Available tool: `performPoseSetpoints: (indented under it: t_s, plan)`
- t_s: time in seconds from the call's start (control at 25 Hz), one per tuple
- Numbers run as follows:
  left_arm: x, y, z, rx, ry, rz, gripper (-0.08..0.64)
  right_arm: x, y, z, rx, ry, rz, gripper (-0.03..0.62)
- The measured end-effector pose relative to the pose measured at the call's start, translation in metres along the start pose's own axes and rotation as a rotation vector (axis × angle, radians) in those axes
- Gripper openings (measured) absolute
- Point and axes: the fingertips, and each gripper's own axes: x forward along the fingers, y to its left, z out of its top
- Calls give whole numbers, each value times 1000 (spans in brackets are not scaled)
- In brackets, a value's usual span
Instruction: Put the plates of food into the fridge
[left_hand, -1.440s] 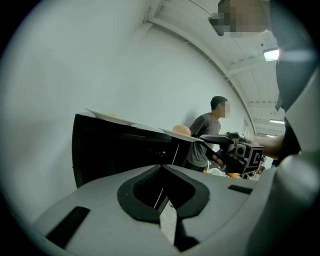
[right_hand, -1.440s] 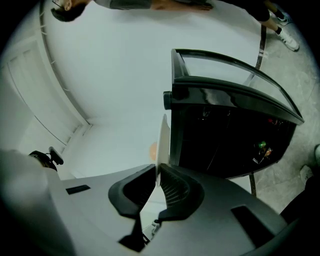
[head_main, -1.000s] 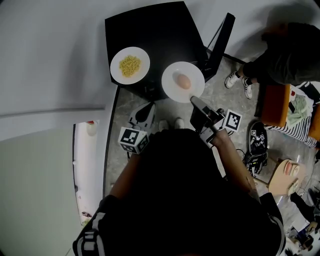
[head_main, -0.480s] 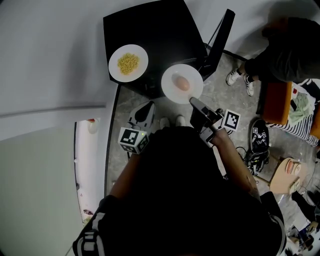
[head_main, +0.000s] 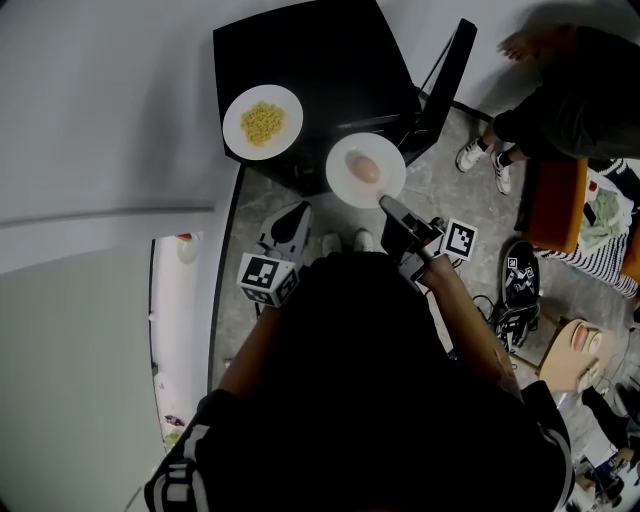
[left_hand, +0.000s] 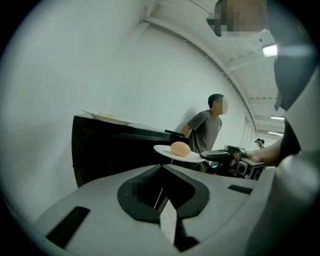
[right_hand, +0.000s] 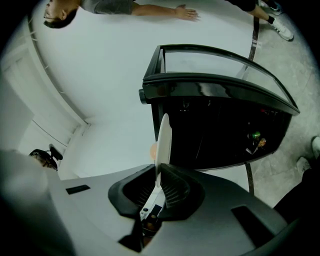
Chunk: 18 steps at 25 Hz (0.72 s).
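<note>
Closest to the wearer, left gripper (head_main: 293, 222): held low by the body, pointing towards the black cabinet (head_main: 320, 60); its own view shows the two jaws closed together with nothing between them.
Right gripper (head_main: 388, 203): just beyond the wearer's right forearm, reaching forward; jaws nearly together and clamped on the near rim of a white plate (head_main: 345, 182), which its own view shows edge-on, rising from between the ribbed pads.
Held plate: carried in the air, resting on nothing, in front of the cabinet's near right corner; in the left gripper view it sits lower than the cabinet top and roughly level.
Egg (head_main: 367, 168): one tan, egg-shaped piece of food lying near the middle of the held plate.
Floor (head_main: 440, 190): grey and speckled, beneath the held plate and right of the cabinet.
Cabinet: black and box-shaped, standing against a pale wall.
Second plate (head_main: 236, 132): white, resting flat on the cabinet top close to its left edge, towards the near left corner.
Yellow food (head_main: 261, 122): a small heap in the middle of that plate.
Bystander (head_main: 570, 90): a person in a dark top, well to the right beyond the cabinet.
</note>
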Motion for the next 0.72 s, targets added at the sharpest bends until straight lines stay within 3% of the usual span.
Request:
performPoseSetpoints:
  t_s: [0.72]
  plan:
    - [-7, 4, -5, -13, 8, 23, 23, -1, -51, 11, -21, 5, -33, 44]
